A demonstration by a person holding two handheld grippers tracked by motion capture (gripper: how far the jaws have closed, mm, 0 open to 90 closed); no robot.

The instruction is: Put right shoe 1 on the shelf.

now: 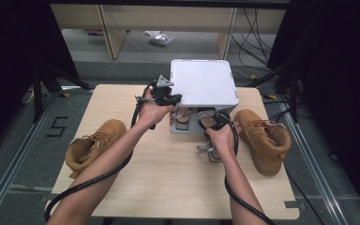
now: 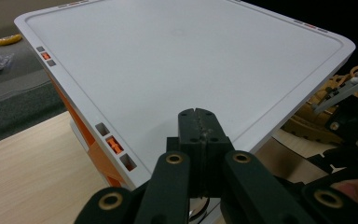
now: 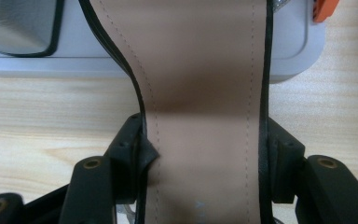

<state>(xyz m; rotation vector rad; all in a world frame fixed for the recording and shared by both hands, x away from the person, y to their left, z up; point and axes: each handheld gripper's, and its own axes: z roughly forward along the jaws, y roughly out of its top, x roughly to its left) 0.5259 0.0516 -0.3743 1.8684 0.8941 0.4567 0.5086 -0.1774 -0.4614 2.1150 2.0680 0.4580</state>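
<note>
A person's two forearms enter from the near edge of a light wooden table (image 1: 168, 187), each hand carrying a black two-jaw tool with a trailing cable. The right gripper (image 3: 204, 154) is clamped across the heel end of a shoe (image 3: 200, 70) with a tan, stitched insole and black edging; its jaws press on the shoe's two sides, and the left side of the edging buckles slightly under the pad. In the high view this right gripper (image 1: 214, 127) sits just in front of a white shoe box (image 1: 204, 82) at the middle of the table, and the shoe's front part lies inside the box's open front, on its grey floor, while the heel end projects over the wood. A second similar shoe (image 1: 183, 118) lies beside it in the box. The left gripper (image 2: 196, 122) has its jaws clenched together with nothing between them, and its tip rests on the near edge of the box's flat white lid. Orange parts show on the box's side below the lid. A tan boot (image 1: 93, 145) lies near the table's left edge, and another tan boot (image 1: 262, 138) stands just right of the right hand.
</note>
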